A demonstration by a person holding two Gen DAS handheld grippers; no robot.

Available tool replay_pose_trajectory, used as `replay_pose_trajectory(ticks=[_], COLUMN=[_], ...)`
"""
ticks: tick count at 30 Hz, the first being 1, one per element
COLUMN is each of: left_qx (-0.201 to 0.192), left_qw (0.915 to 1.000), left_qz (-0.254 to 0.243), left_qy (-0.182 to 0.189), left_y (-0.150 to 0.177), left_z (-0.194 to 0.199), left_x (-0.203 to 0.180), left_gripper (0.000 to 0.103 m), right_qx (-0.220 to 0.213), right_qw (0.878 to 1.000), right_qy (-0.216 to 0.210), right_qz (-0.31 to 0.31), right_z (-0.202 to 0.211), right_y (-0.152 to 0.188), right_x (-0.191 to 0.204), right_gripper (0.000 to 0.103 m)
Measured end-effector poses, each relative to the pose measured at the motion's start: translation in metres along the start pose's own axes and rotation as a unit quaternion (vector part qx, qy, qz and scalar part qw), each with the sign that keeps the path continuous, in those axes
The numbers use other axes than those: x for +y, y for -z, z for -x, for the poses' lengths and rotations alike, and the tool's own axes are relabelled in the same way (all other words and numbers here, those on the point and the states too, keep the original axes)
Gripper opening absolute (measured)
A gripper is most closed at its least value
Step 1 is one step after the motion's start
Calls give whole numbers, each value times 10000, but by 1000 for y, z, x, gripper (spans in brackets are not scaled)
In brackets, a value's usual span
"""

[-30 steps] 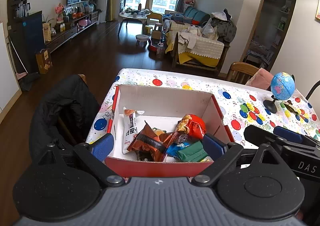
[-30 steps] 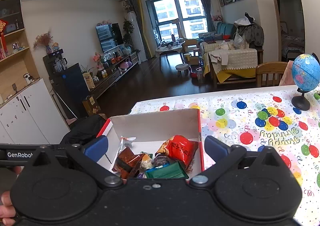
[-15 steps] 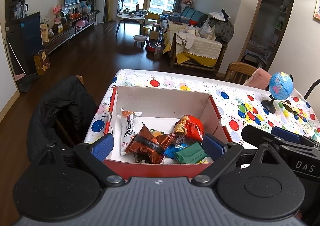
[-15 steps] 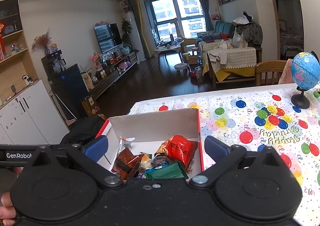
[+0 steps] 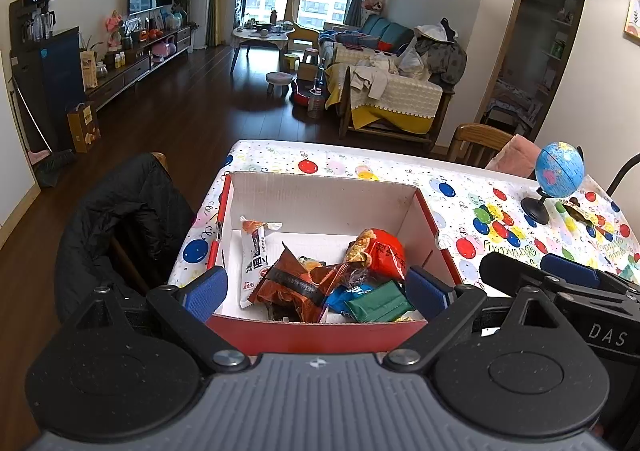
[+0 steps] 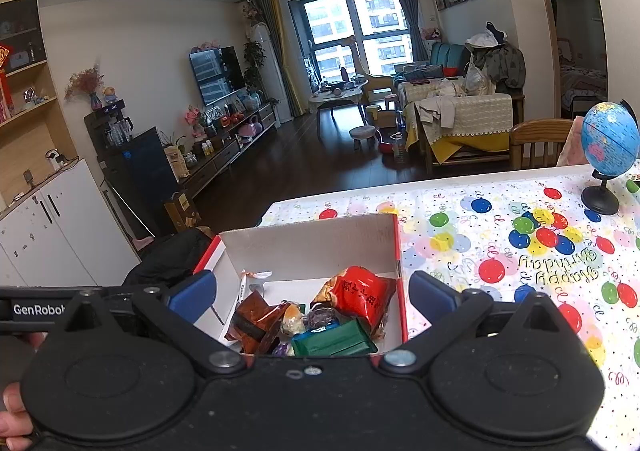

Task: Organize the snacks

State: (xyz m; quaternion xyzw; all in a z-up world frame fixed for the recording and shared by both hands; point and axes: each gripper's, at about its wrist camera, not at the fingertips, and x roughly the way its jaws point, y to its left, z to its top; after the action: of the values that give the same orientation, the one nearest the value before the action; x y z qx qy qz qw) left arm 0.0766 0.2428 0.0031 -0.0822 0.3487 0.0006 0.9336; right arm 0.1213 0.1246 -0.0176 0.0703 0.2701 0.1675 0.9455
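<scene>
Red box (image 5: 320,331) wall hides some snacks (image 5: 320,283); both grippers (image 5: 318,291) (image 6: 312,297) spread, empty.

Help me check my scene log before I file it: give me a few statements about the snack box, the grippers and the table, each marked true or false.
1. The red cardboard box with white inside holds several wrapped snacks. True.
2. The left gripper is clamped on the green flat packet. False: its jaws stand wide open, holding nothing.
3. A small blue globe on a black stand stands on the balloon-print tablecloth. True.
4. The red puffy snack bag lies outside the box. False: it lies inside, by the right wall.
5. The right gripper is open. True.
</scene>
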Motion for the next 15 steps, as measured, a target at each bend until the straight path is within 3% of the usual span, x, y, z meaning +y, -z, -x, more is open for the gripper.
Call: replay_pose_trajectory(ticks=[15], left_qx=[34], left_qw=[10000], left_qz=[-72], left_qy=[7], left_y=[10], left_z=[6], left_x=[-2], left_gripper=[96], right_qx=[5], right_qw=[10000], right_qy=[64], right_qz=[-50], right_z=[7], right_y=[10], right_x=[2], right_gripper=[103])
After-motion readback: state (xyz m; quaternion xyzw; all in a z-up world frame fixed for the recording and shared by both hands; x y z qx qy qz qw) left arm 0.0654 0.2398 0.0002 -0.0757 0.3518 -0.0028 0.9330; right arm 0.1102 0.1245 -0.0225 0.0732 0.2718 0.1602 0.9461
